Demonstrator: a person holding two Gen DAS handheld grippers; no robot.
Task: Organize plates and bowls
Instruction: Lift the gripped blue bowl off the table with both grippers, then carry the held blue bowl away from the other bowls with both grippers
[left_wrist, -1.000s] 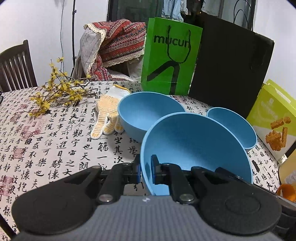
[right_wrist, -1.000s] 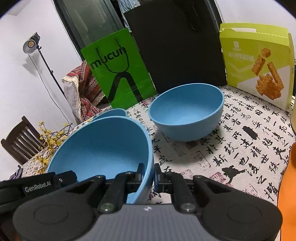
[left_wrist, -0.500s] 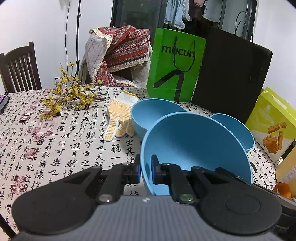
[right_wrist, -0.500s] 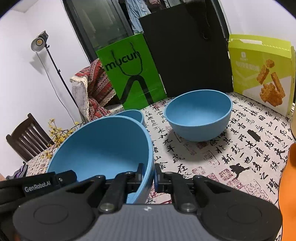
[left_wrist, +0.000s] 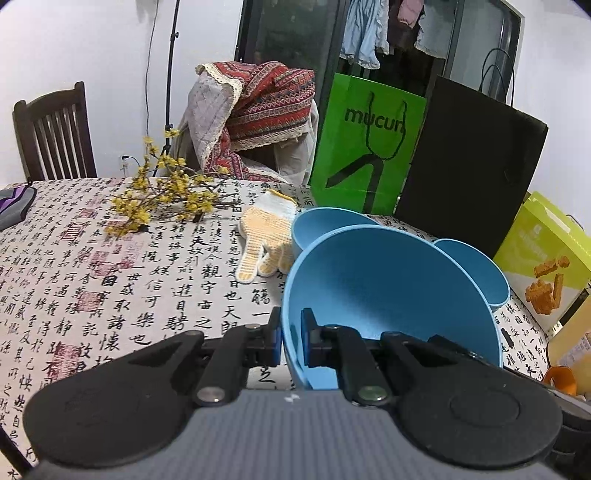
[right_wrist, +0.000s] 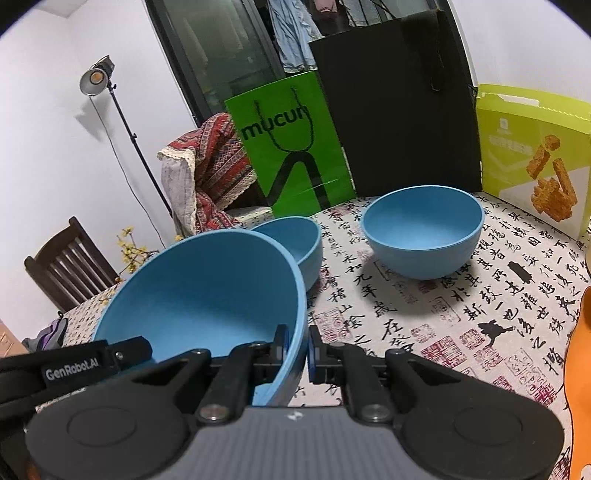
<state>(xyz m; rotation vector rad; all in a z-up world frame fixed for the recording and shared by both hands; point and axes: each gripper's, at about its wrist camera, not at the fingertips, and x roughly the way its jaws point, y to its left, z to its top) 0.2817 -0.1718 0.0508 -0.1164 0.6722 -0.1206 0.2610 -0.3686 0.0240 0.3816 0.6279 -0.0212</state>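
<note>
Large blue bowl (left_wrist: 388, 291) held off the table between both tools. Left gripper (left_wrist: 291, 338) pinches the rim on the bowl's left side, one pad inside the wall, one outside. Right gripper (right_wrist: 294, 350) pinches the opposite rim the same way. Both sets of jaws pressed nearly together on the thin wall.

Bowl sits in front of two other blue bowls on the calligraphy tablecloth (left_wrist: 110, 280): a shallower one (right_wrist: 295, 240) just behind it, toward the green paper bag (right_wrist: 291, 147) at the far edge, and a deep one (right_wrist: 424, 232) well apart to the right, near the snack box (right_wrist: 535, 158) at the table's right edge.

Orientation: round, so no real long axis. Mouth faces up, tipped toward the cameras, near rim lower than far rim.

Risks, as judged:
- Each grip is narrow and on a smooth, thin rim. If the hands drift apart or twist unevenly, the rim may slip from one pinch and the bowl swing down.
- Set down onto the shallower bowl while tipped, it could land rim on rim and skid rather than nest.
- Knit work glove (left_wrist: 267, 236) and yellow flower sprig (left_wrist: 166, 195) lie to the left, clear for now.
</note>
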